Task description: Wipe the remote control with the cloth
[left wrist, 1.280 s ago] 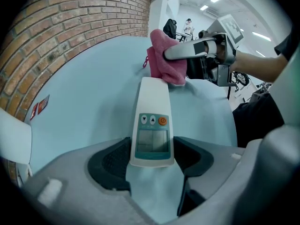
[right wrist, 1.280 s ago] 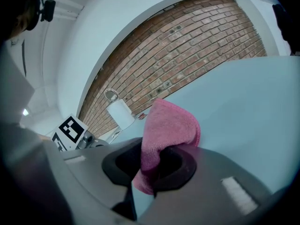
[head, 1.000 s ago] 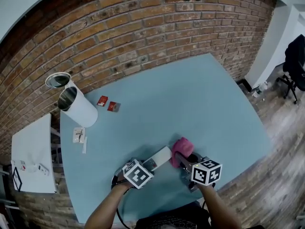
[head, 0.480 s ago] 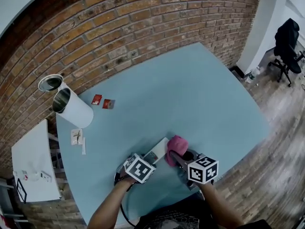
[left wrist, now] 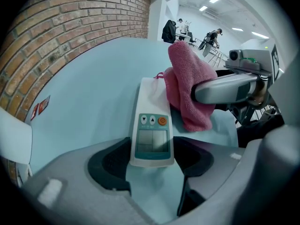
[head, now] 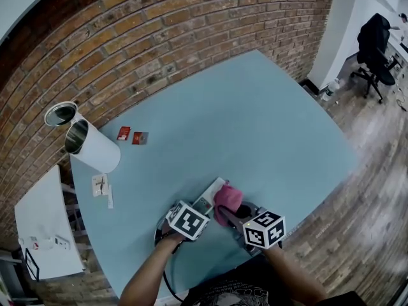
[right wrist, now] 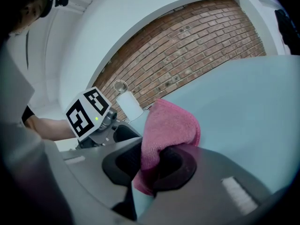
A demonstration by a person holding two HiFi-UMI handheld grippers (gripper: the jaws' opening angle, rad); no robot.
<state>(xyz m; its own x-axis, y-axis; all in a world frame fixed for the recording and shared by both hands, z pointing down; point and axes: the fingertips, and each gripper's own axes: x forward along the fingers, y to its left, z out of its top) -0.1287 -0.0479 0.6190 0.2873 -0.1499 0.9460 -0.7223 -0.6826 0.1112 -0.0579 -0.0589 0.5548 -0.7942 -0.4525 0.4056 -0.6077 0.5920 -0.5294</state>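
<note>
The white remote control [head: 211, 192] lies on the blue table [head: 255, 126] with its screen and buttons [left wrist: 152, 130] facing up. My left gripper [head: 203, 208] points steeply down and is shut on the remote's near end [left wrist: 152, 159], a pad on each side. The pink cloth [head: 227, 199] is bunched in my right gripper [head: 233, 213], which is shut on it [right wrist: 151, 165]. The cloth [left wrist: 187, 88] rests against the right side of the remote's far half. Part of the remote's far end is hidden under it.
A white cylinder [head: 92, 146] lies on its side at the table's left, with a round tin [head: 60, 113] behind it. Two red packets [head: 131, 136] and small white items [head: 101, 185] lie nearby. A white side table [head: 41, 228] stands left; brick wall behind.
My right gripper has carried the pink cloth leftward, from beside the remote's far end onto it. The left gripper has kept its hold on the remote in place.
</note>
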